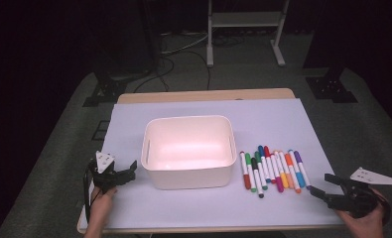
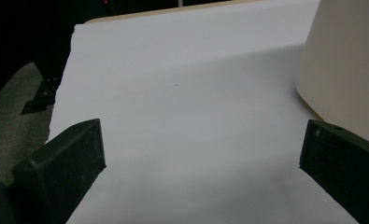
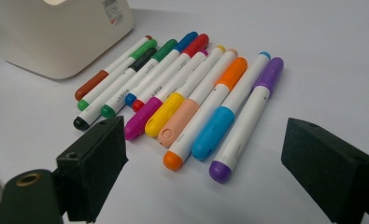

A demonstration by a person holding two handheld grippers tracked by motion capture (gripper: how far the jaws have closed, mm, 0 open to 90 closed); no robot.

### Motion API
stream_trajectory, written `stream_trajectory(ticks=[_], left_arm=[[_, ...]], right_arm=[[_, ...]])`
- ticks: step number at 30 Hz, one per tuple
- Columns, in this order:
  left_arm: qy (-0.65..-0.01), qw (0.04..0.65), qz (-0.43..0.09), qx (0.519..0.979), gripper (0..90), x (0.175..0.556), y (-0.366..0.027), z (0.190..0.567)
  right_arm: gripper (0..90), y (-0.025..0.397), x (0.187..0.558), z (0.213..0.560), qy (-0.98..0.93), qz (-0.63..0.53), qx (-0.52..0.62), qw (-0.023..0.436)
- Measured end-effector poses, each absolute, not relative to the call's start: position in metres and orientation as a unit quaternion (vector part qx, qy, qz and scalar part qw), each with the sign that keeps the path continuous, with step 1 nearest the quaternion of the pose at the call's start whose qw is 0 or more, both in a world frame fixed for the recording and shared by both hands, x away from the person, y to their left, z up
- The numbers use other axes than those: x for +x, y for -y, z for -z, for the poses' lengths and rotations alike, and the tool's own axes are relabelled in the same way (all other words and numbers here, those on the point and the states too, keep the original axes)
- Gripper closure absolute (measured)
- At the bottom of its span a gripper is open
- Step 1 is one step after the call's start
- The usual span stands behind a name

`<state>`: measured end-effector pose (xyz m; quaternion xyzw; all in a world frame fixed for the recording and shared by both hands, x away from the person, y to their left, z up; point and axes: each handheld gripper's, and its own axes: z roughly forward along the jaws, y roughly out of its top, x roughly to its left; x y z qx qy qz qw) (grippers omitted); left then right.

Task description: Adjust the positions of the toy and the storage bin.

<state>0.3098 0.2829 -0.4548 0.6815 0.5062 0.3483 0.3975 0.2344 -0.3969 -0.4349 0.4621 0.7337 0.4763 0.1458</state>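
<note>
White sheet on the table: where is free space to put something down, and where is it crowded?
Free: the strip of the white sheet behind the bin, the patch left of the bin around the left tool, and the front strip before the bin. Crowded: right of the bin, where the markers lie packed, near the right tool.

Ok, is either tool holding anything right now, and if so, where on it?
Nothing is held. The left tool is open beside the white bin, and the right tool is open just short of the row of markers.
</note>
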Motion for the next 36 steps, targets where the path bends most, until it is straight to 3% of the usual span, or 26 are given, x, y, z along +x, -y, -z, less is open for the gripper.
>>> stream_trajectory(ticks=[19,21,24,25,32,33,36], left_arm=[[-0.505,0.4,-0.346,0.682,0.0,0.31,-0.283,0.455],[-0.505,0.4,-0.345,0.682,0.0,0.31,-0.283,0.455],[-0.505,0.401,-0.346,0.682,0.0,0.31,-0.283,0.455],[-0.505,0.4,-0.346,0.682,0.0,0.31,-0.283,0.455],[-0.503,0.399,-0.346,0.684,0.0,0.31,-0.283,0.455],[-0.503,0.399,-0.346,0.684,0.0,0.31,-0.283,0.455],[-0.504,0.399,-0.346,0.684,0.0,0.31,-0.283,0.455]], right_arm=[[15.0,0.379,0.285,0.427,-0.749,-0.421,0.493,0.138],[22.2,0.379,0.289,0.427,-0.748,-0.41,0.504,0.136],[22.6,0.379,0.294,0.427,-0.746,-0.403,0.512,0.134],[27.7,0.379,0.299,0.427,-0.745,-0.394,0.521,0.134],[39.7,0.377,0.315,0.433,-0.747,-0.361,0.543,0.128],[46.1,0.376,0.318,0.436,-0.749,-0.352,0.547,0.124],[52.1,0.375,0.321,0.439,-0.752,-0.334,0.554,0.126]])
